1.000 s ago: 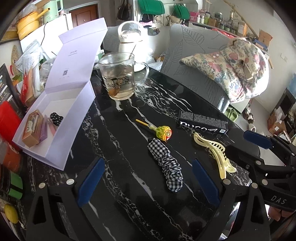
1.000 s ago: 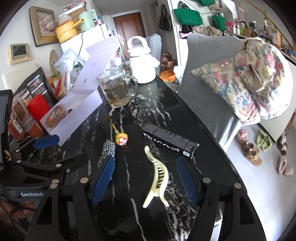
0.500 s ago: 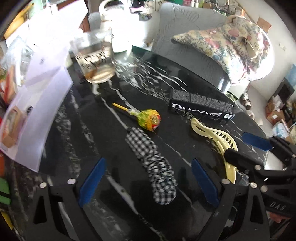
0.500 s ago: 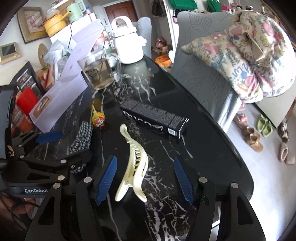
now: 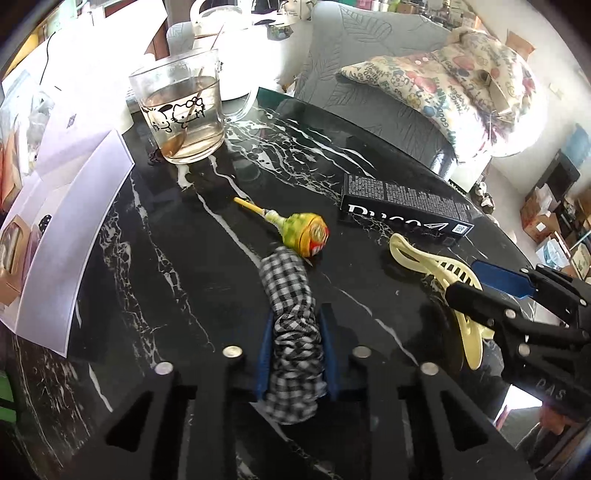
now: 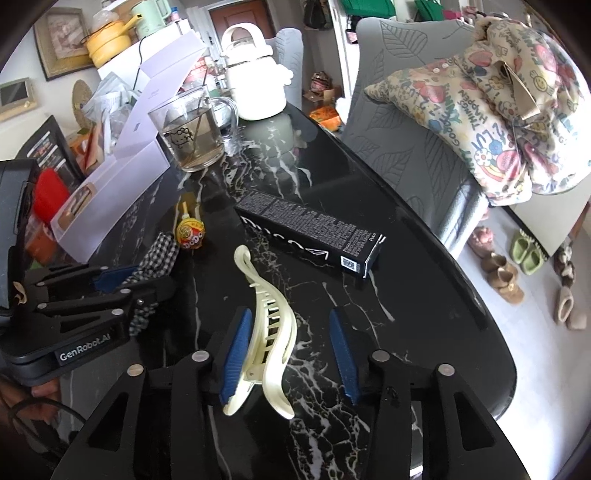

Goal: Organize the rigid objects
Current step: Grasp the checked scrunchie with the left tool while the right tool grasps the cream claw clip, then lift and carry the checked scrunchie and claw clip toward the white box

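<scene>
Jaws astride hair clip [image 6: 271, 325] — closing.

From my feed I see a black marble desk [image 6: 424, 295] veined in white, glossy with daylight. Beside it stands a grey leaf-embossed chair [image 6: 399, 147] draped with a floral cushion [image 6: 517, 122]. Slippers [image 6: 524, 254] lie on the pale floor [image 6: 546, 369]; a brown door [image 6: 236, 18] shows behind.

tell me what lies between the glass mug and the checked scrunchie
The lollipop, stick toward the glass mug, head by the checked scrunchie; clearest in the left wrist view.
</scene>
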`<state>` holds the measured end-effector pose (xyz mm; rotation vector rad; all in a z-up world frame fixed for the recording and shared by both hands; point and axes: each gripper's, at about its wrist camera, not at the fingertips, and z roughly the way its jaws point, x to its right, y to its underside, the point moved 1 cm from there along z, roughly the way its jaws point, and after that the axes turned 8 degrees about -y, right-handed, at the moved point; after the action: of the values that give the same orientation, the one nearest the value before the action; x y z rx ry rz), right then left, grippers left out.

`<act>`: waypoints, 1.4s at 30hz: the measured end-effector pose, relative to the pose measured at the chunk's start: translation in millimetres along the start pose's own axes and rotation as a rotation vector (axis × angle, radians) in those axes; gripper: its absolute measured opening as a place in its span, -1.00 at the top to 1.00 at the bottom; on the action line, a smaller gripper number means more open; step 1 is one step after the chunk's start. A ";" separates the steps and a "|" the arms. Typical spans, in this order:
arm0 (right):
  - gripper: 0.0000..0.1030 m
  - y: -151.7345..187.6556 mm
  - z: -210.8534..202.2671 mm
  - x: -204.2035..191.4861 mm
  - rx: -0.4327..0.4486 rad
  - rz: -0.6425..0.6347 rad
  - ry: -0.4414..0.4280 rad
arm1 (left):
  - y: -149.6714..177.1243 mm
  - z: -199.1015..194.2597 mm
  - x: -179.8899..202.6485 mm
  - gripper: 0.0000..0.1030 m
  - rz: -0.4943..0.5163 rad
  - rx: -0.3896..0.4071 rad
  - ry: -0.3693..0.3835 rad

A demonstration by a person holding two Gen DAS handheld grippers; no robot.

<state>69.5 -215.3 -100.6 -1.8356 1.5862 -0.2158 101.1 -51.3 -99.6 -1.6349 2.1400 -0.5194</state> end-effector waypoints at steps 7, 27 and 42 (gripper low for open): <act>0.55 3.0 -0.8 -9.1 -0.008 -0.027 -0.003 | 7.5 -7.7 -3.6 0.60 0.009 0.009 0.006; 0.34 28.6 -13.2 -22.6 -0.011 -0.085 0.060 | 45.7 -34.1 -29.2 0.60 -0.047 0.004 -0.006; 0.60 34.4 -16.4 -40.1 0.000 -0.123 0.065 | 59.2 -48.1 -42.6 0.60 -0.098 0.037 -0.014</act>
<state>23.3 -185.1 -96.4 -1.9464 1.5174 -0.3338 37.7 7.1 -85.5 -1.7250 2.0357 -0.5719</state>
